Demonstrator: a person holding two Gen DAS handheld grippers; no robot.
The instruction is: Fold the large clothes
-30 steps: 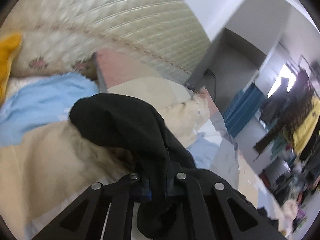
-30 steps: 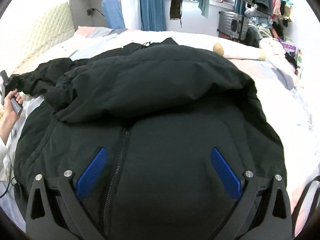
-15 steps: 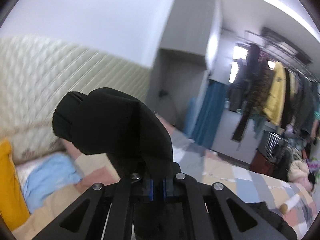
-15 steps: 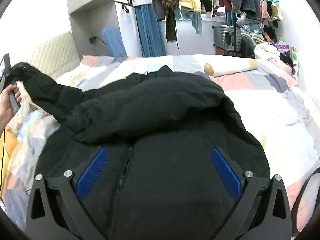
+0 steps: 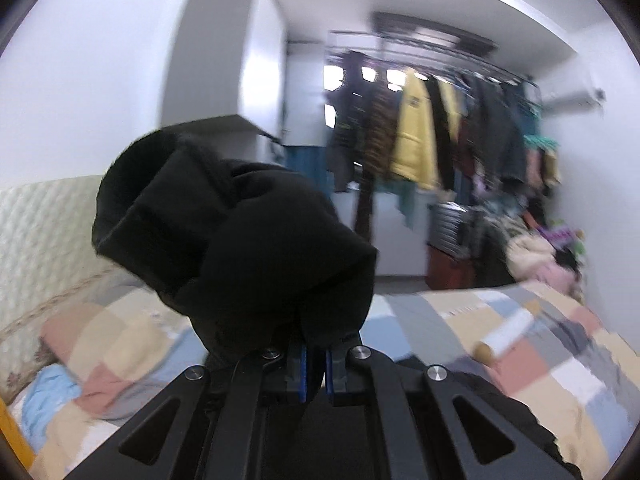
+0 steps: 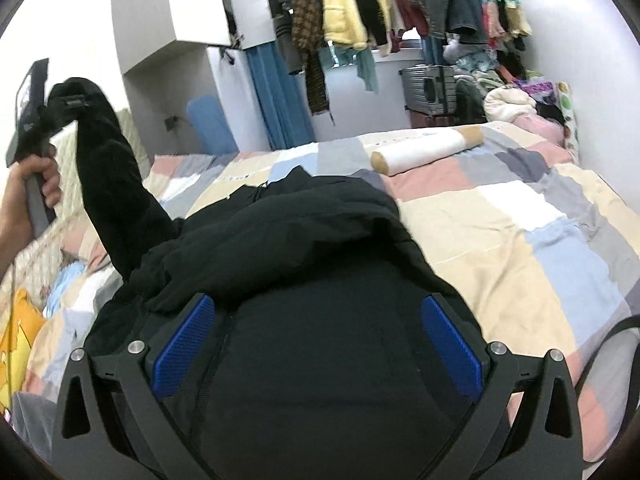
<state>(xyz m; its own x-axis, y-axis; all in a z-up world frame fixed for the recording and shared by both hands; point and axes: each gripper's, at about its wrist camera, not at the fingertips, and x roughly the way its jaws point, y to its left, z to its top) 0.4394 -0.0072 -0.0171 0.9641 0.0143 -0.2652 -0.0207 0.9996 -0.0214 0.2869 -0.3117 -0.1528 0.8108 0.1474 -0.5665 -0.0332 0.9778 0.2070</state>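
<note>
A large black jacket (image 6: 320, 280) lies on the patchwork bedspread (image 6: 520, 240), zipper facing up. My left gripper (image 5: 315, 360) is shut on the black sleeve cuff (image 5: 224, 232) and holds it high in the air; from the right wrist view the raised sleeve (image 6: 112, 184) hangs from that gripper (image 6: 68, 102) at the far left. My right gripper (image 6: 316, 344) is open, its blue pads (image 6: 184, 344) spread wide just above the jacket's body, holding nothing.
A cream roll (image 6: 428, 148) lies on the bed behind the jacket. A padded headboard (image 5: 44, 232) and pillows (image 5: 48, 392) are at the left. A rail of hanging clothes (image 6: 380, 12), a suitcase (image 6: 428, 88) and a clothes pile (image 6: 520, 96) stand beyond the bed.
My left gripper has lifted the sleeve from near the bed to high in the air and swung to face the room. My right gripper has risen slightly, still open over the jacket.
</note>
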